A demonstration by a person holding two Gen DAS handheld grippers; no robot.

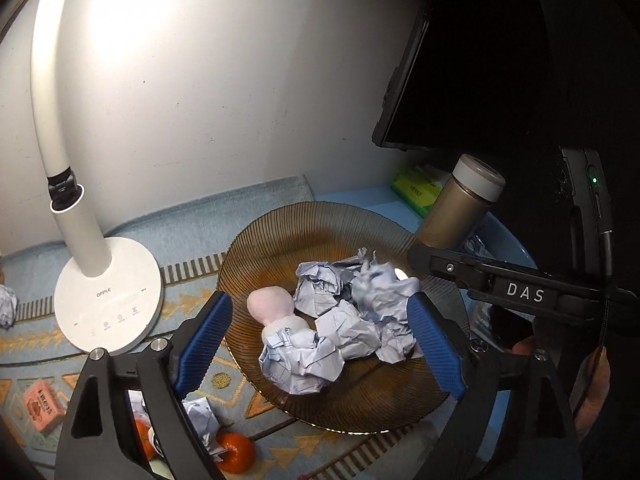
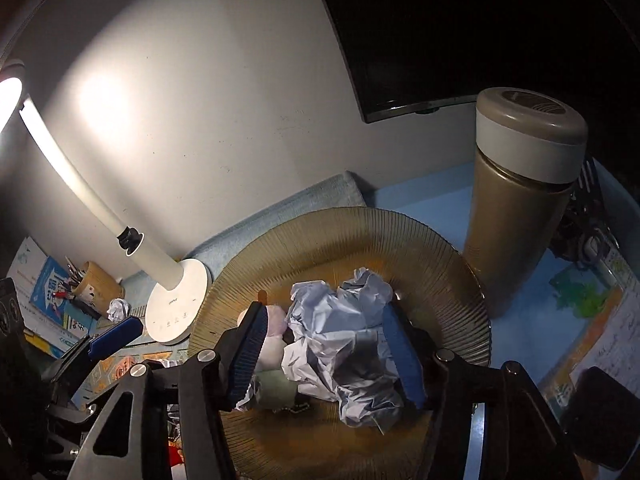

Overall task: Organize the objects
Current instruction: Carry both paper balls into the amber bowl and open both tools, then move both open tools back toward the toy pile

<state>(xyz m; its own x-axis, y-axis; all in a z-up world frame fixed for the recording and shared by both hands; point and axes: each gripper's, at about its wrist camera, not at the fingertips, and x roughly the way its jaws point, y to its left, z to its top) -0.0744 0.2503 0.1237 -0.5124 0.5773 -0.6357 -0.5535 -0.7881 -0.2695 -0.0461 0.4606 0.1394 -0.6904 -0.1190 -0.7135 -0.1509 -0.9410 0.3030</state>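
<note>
crumpled paper balls already fill the ribbed plate. left tool and right tool hover open, empty. paper ball and orange remain at 7 o'clock.

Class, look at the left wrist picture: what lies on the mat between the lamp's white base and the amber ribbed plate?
In the left wrist view, only bare patterned mat separates the lamp base from the plate; nothing rests there.

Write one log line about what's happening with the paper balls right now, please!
left hand-held gripper: open over plate | right hand-held gripper: open, straddling crumpled paper | paper: on plate | tangerine: on mat
</note>
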